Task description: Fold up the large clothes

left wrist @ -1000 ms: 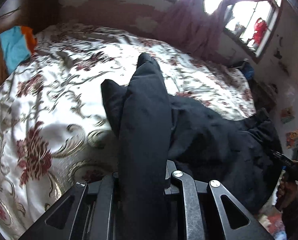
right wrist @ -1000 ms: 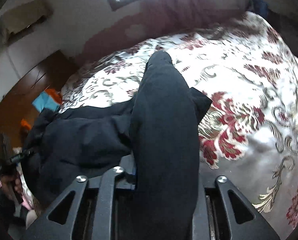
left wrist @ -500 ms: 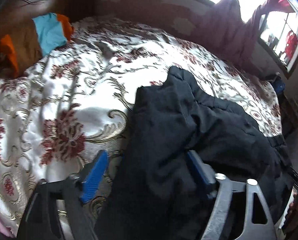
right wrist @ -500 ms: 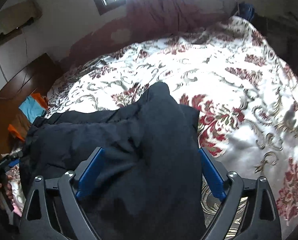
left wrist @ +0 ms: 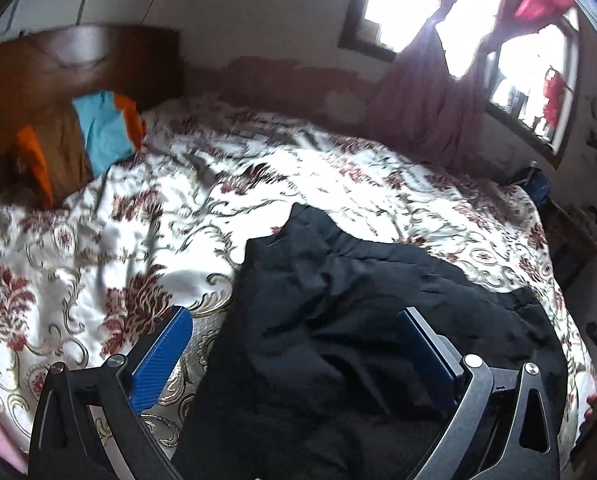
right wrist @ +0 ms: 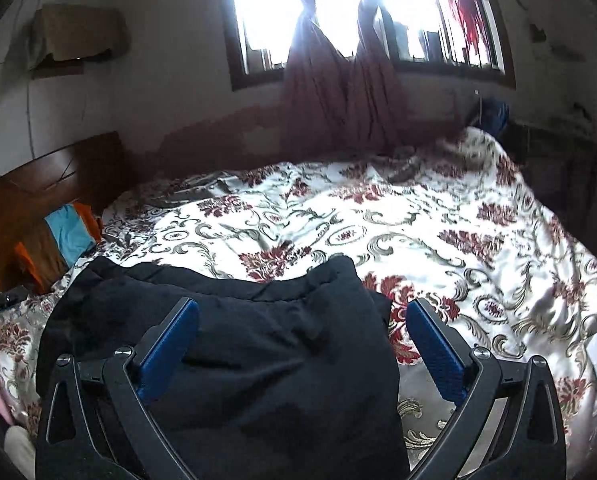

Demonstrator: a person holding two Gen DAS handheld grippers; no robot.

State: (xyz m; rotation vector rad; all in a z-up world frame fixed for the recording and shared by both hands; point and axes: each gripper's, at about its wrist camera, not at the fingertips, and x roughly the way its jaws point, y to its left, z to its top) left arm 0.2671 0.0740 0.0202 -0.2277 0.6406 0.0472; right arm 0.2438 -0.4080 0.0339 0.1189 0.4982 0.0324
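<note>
Over on the far left, a wooden headboard (left wrist: 78,60) with bright blue and orange cloth (left wrist: 102,132) bunched against it, nothing to do with the job. Moving in, the floral bedspread (left wrist: 146,240) stretches wide and pale, and here comes the left gripper (left wrist: 294,350), jaws spread wide apart, blue pads showing on both sides, pinching nothing. Between and under its fingers lies the dark garment (left wrist: 338,320), a big black padded-looking piece, resting on the near side of the bed with one corner poking up toward the middle of the spread.

Across to the right wrist view: the same dark garment (right wrist: 258,344) lies in a thick band along the near edge of the bedspread (right wrist: 438,248), its far edge fairly straight, a rounded corner at the right end. The right gripper (right wrist: 302,330) hangs over that end, also wide apart, pads bare, no cloth held. Beyond, maroon curtains (right wrist: 338,92) knotted at a bright window.

So where are we? Looks like at least one fold is laid down, since the cloth reads as doubled and bulky. Still lumpy on the left side though, so I'd say more folds and some smoothing remain before it's a neat bundle.
</note>
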